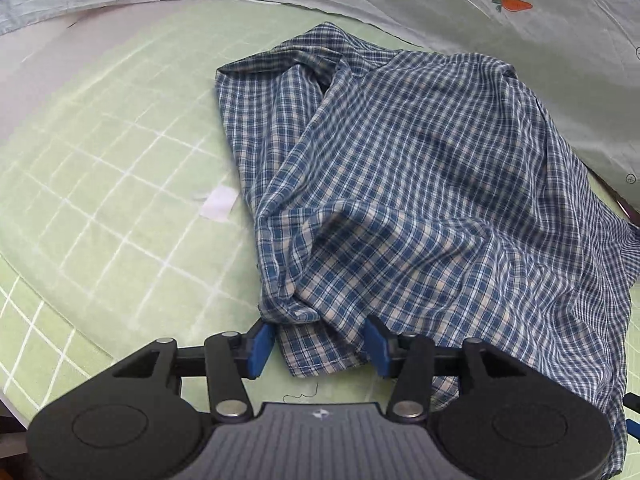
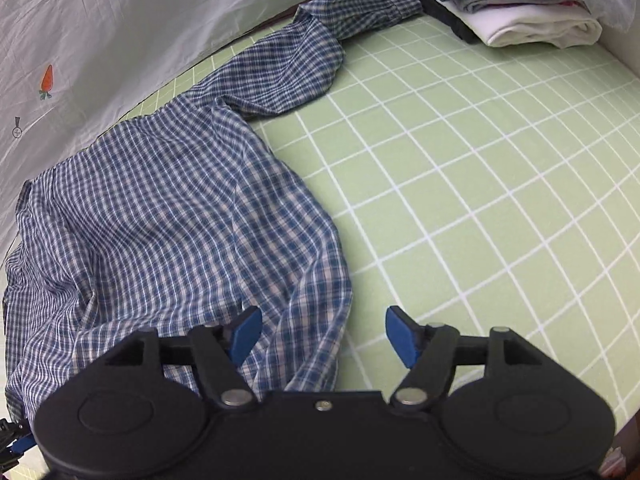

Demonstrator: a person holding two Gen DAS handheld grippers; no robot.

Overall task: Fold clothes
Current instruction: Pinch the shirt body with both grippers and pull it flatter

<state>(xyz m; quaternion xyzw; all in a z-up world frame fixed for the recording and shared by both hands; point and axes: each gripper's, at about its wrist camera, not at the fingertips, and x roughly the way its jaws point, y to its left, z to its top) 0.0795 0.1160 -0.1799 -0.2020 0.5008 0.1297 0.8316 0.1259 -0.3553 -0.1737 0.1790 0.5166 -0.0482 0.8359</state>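
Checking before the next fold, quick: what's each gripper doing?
Left gripper: open, plaid shirt hem between its fingers, not pinched.
Right gripper: open, holding nothing.

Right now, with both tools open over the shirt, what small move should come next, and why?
Probably close the left tool on the hem of the crumpled blue-and-white checked cotton shirt lying between its open blue pads, to pull it flat: the shirt is bunched, one sleeve trailing over the green gridded sheet. The right tool holds nothing.

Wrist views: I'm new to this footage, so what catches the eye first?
A rumpled blue plaid shirt sprawls across the green grid sheet, one sleeve reaching toward a stack of folded clothes in the far corner. Both claws, left and right, stand open over its near hem.
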